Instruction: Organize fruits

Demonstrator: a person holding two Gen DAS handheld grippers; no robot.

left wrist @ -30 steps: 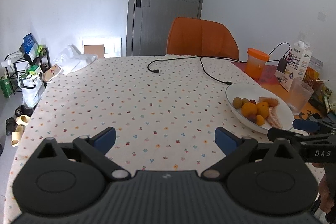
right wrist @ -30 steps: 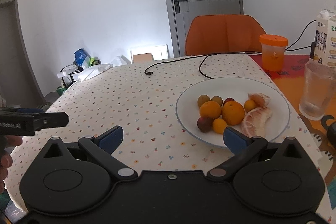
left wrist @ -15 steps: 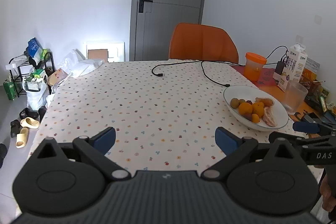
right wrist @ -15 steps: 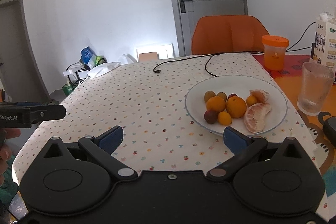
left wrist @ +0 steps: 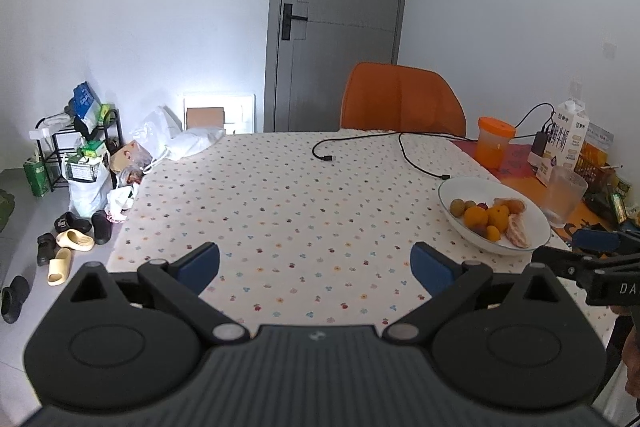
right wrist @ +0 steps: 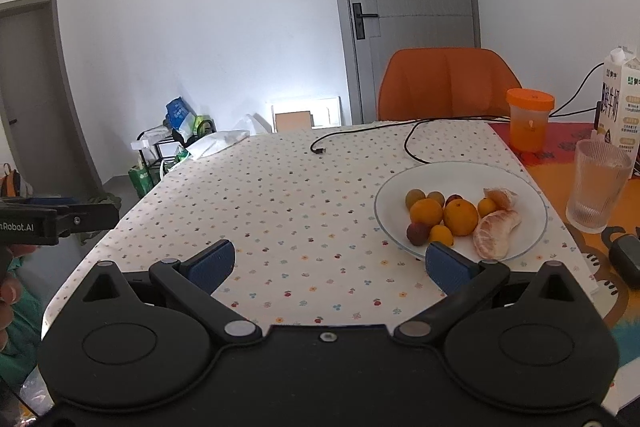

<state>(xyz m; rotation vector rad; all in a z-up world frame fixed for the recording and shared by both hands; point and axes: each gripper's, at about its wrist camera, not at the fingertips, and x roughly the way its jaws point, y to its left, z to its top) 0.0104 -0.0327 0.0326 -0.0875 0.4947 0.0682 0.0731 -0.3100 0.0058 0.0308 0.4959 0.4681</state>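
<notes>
A white plate point(right wrist: 528, 199) on the dotted tablecloth holds two oranges point(right wrist: 460, 217), peeled mandarin segments point(right wrist: 494, 233), small yellow-green and dark red fruits. It also shows in the left wrist view point(left wrist: 536, 219), at the right. My left gripper point(left wrist: 316, 265) is open and empty, above the table's near edge, left of the plate. My right gripper point(right wrist: 328, 265) is open and empty, with its right finger just in front of the plate's near rim.
A ribbed glass point(right wrist: 598, 195), an orange-lidded jar point(right wrist: 528, 125) and a milk carton point(right wrist: 620, 115) stand right of the plate. A black cable point(right wrist: 404, 143) lies at the far side. An orange chair point(right wrist: 448, 83) stands behind the table. Bags and shoes lie on the floor at the left point(left wrist: 80, 187).
Both grippers have drawn back toward me and risen, so the table and plate look farther away. Both stay open and empty.
</notes>
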